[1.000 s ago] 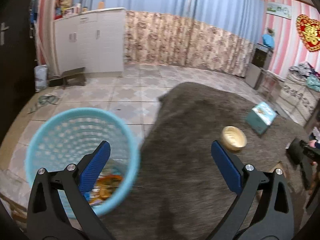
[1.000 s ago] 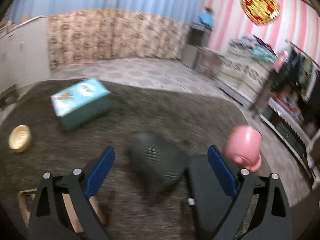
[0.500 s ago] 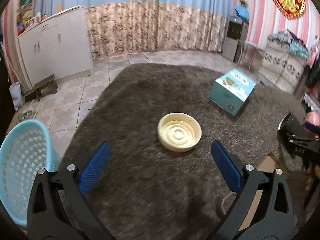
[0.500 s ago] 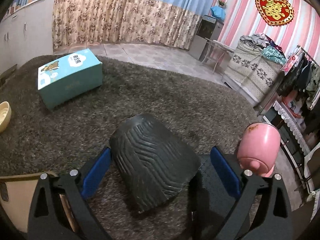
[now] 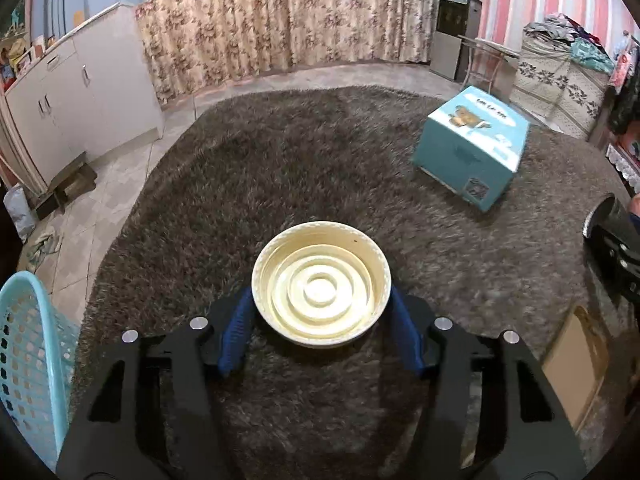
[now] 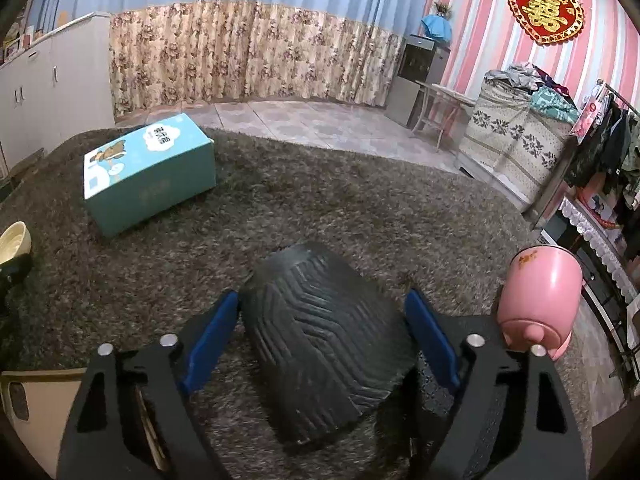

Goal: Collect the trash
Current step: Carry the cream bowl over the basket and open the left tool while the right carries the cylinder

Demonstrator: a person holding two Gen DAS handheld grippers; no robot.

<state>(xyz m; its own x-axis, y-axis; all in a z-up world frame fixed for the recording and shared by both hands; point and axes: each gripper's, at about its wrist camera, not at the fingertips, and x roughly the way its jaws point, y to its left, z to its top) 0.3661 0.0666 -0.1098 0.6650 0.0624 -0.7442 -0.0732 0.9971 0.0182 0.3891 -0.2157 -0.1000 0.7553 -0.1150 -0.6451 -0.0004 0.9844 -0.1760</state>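
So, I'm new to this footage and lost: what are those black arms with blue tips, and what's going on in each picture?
Each is a hand-held gripper a person carries, with a camera looking along its two fingers. The left hand-held gripper has its blue pads against the sides of a cream bowl on the shaggy rug. The right hand-held gripper straddles a black ribbed container lying on its side. Also there: a teal box, a pink pot and a blue basket.
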